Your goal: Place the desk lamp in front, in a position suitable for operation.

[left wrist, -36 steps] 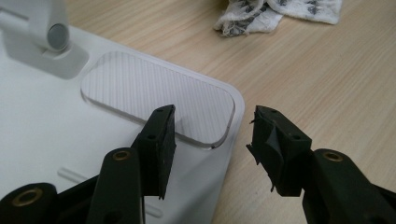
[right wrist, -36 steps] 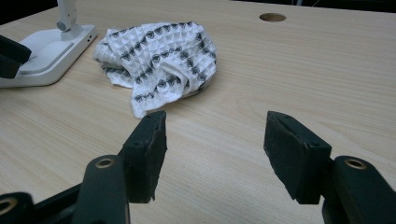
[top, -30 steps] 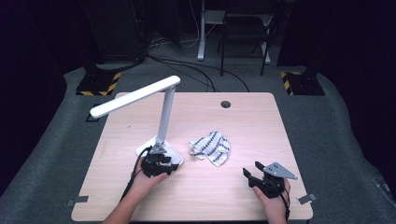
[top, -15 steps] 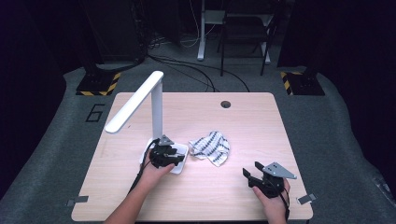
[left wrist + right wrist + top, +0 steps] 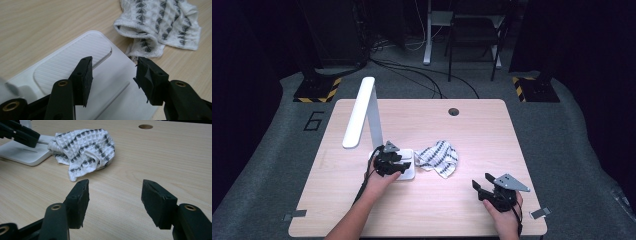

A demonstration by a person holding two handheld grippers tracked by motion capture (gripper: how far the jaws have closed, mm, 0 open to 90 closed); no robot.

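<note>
The white desk lamp [image 5: 371, 120] stands on the left half of the desk [image 5: 472, 135], its flat base [image 5: 100, 82] on the wood and its long head [image 5: 358, 112] tilted steeply, the low end pointing away from the upright toward the desk's left edge. The left tongs [image 5: 398, 165] hover right over the lamp base; in the left gripper view their two black jaws stand apart above the base's white top, with the ribbed panel [image 5: 70, 62] of the base just beyond the jaw at the left of that view. The jaws have just been opening a little wider, and nothing is clamped between them, though the base lies below the gap. Just beside the lamp base, on the side away from the lamp head, lies a crumpled white cloth [image 5: 439, 158] with dark zigzag stripes; in the left gripper view one folded corner [image 5: 140, 40] comes up against the base's edge, and I cannot tell whether it truly touches. Well apart from the lamp, past the cloth and near the desk's front right corner, the right tongs [image 5: 480, 187] rest low over bare wood with their jaws wide apart and empty, pointed back toward the cloth and lamp base. A round cable hole [image 5: 454, 111] sits in the desk beyond the cloth, near the far edge.
</note>
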